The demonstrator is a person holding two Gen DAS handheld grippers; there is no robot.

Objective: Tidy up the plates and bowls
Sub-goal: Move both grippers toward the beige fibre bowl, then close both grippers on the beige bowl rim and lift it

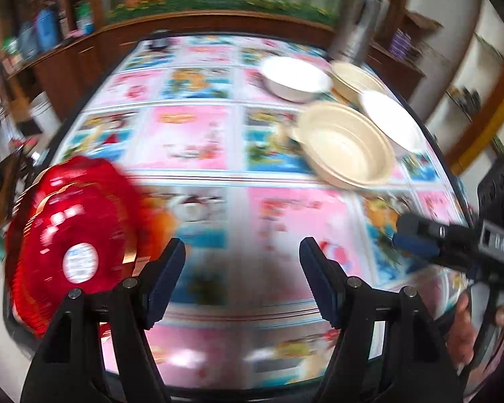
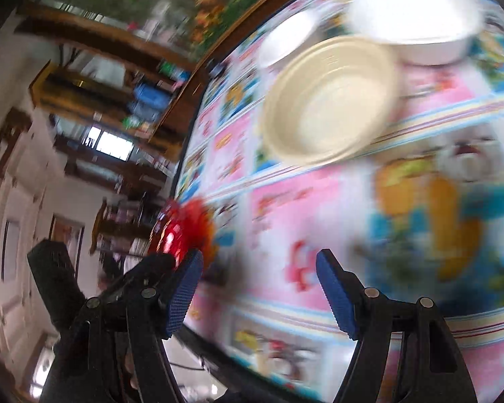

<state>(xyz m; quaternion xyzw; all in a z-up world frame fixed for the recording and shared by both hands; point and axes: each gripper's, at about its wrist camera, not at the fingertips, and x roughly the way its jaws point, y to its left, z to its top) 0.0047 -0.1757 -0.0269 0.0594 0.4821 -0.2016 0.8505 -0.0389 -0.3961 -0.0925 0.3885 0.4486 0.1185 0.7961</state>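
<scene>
Bowls: 2 cream (image 1: 346,147), 2 white (image 1: 294,79); both grippers (image 1: 242,262) (image 2: 258,275) gape, empty.

Two wrist fisheyes angled down over the table (image 1: 198,141), both sharing the cream bowl (image 1: 344,146).

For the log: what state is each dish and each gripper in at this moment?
Left gripper: open, nothing between its fingers.
Right gripper: open, empty.
Near cream bowl: upright on the table, empty.
Far cream bowl: upright, apparently empty.
Deep white bowl: upright, empty.
White plate: flat on the table near its edge.
Red item: at the table's edge, too blurred to identify.
</scene>
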